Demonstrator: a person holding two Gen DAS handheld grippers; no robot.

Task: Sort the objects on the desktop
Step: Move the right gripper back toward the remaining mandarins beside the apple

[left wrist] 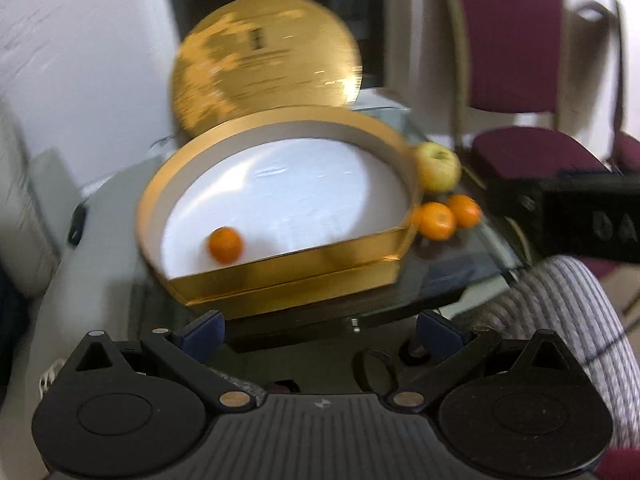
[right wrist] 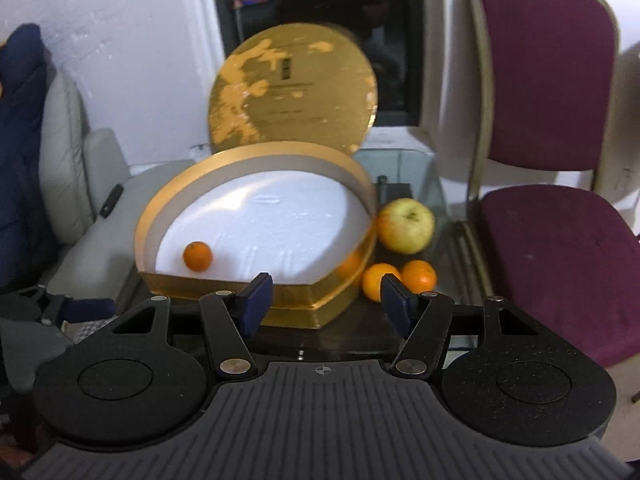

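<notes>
A maroon chair [right wrist: 548,128] is standing at the right of a glass-topped bench [right wrist: 412,168], and on the bench a big gold box [right wrist: 256,296] is sitting open, its round lid [right wrist: 292,92] leaning upright behind it. An apple [right wrist: 406,225] is resting just beside the box's right wall, with two loose mandarins [right wrist: 400,278] lying in front of the apple; one more mandarin [right wrist: 197,256] is already lying inside the box near its left front corner. The right gripper [right wrist: 326,300] is hanging with jaws apart and nothing between them, and the loose mandarins are sitting just ahead of its right finger, so this hand looks the nearer one. The left gripper [left wrist: 320,330] is also spreading empty, facing the box front.
</notes>
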